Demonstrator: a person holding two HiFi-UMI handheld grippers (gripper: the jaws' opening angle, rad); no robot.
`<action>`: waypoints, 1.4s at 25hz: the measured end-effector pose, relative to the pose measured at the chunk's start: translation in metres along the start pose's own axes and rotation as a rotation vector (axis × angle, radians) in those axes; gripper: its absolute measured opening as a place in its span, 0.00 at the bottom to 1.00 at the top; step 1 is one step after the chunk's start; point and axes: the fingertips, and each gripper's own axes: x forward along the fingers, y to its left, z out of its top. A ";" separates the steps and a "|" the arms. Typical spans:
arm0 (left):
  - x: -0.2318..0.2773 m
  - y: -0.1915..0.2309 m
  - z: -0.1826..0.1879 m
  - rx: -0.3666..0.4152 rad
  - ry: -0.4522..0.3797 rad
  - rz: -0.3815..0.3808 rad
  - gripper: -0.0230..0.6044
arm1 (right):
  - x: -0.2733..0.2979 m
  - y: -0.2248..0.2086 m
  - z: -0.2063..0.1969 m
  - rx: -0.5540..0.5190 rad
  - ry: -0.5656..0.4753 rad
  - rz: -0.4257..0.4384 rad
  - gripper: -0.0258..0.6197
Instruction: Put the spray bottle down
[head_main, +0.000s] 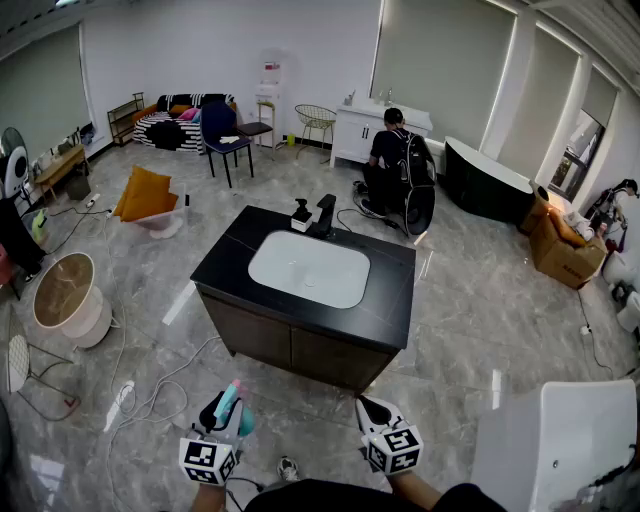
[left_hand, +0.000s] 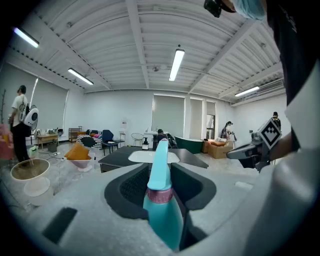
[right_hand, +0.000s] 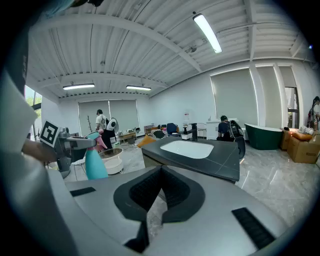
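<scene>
Well, on the left side the person's grey left gripper (head_main: 226, 412) is squeezed onto a tall teal plastic spray bottle (left_hand: 162, 210); its two dark pads press the sides just under the pink ring (left_hand: 160, 195) at the neck; so the spray bottle is up in the air, low and close to the person, over the shiny grey floor (head_main: 480, 300), and not put down yet. I think it is light, since it looks like thin plastic; any water inside could slosh and make it swing; its sides look smooth, so it could slip if the squeeze gets too soft; it is tall and thin, so it could fall over if it lands crooked. The spot under the ring looks like a good place to hold, as the ring would stop it sliding down. In the middle, well away in front, stands a black counter with a white sink (head_main: 385, 290); its flat top looks like a fair place to stand the bottle. On the right, the grey right gripper (head_main: 372, 410) has its jaws closed together with nothing in them.
</scene>
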 end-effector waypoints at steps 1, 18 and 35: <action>0.000 -0.004 0.001 -0.003 -0.006 0.002 0.26 | -0.003 -0.002 -0.001 -0.002 -0.001 0.001 0.04; 0.006 0.000 0.007 0.012 -0.002 -0.049 0.26 | 0.024 0.002 0.020 0.049 -0.095 -0.025 0.04; 0.083 0.069 0.021 -0.002 0.027 -0.044 0.26 | 0.126 -0.008 0.053 0.072 -0.073 0.001 0.05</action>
